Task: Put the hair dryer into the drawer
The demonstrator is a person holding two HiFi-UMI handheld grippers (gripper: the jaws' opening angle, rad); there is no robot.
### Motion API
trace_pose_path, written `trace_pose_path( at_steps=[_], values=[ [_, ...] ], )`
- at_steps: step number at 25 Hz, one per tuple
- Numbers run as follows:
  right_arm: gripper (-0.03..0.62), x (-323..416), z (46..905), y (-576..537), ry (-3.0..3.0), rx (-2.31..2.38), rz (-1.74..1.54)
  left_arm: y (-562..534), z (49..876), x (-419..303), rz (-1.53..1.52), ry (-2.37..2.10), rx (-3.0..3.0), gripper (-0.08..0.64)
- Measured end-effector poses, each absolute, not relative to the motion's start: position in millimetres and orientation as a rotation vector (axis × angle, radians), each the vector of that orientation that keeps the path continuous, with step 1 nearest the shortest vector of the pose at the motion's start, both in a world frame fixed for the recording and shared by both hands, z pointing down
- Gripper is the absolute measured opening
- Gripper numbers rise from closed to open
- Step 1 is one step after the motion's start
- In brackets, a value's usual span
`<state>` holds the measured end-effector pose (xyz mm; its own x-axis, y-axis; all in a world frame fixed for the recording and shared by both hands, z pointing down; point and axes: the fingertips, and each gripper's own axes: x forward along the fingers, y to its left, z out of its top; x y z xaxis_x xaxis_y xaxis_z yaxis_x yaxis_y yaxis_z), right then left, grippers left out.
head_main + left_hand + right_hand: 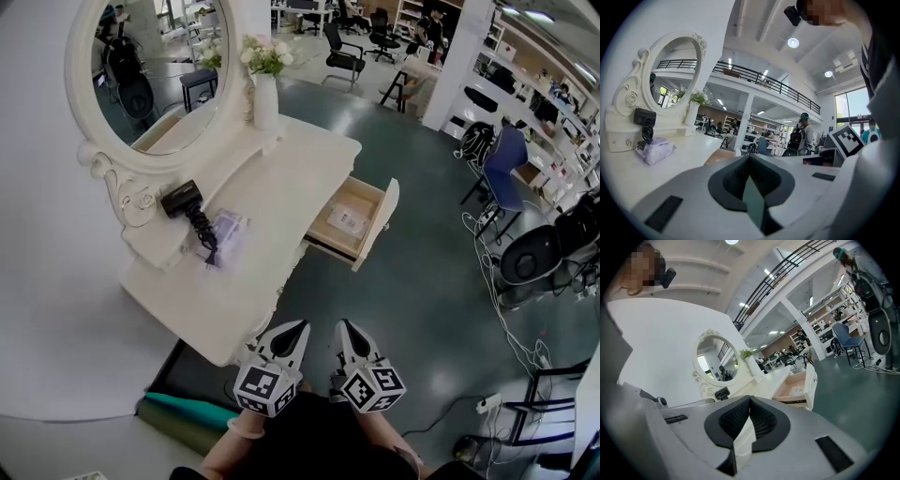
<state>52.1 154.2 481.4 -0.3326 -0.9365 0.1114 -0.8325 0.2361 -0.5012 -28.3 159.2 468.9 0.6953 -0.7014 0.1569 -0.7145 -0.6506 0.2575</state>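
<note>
The hair dryer point(180, 199) is lying at the far left of the white worktop point(281, 178), on the low ledge at the foot of the oval mirror point(150, 66). Its black cord point(202, 234) is trailing nearward onto a lilac pouch point(228, 228). Its short body is running roughly left to right along the ledge; which end is the nozzle I cannot tell. The drawer point(380, 223) is standing pulled out at the worktop's right side. The left tool point(302, 325) and the right tool point(343, 325) are hovering near the person's body, short of the worktop, each pressed together with nothing between its pads. The dryer is looking like a rigid, smooth plastic shell of moderate weight, probably slippery. Pinching across its narrowest part is seeming safer than taking the cord, which is floppy and likely to drag behind.
</note>
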Motion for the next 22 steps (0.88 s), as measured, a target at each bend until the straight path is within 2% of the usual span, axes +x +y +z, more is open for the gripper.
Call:
trace_pose_path(
  at_steps=[22],
  values=[
    [0.026,45.4,489.2,173.3,2.313,-1.653,-0.755,174.0,476.6,-15.8,0.096,-1.063,2.586,0.003]
  ],
)
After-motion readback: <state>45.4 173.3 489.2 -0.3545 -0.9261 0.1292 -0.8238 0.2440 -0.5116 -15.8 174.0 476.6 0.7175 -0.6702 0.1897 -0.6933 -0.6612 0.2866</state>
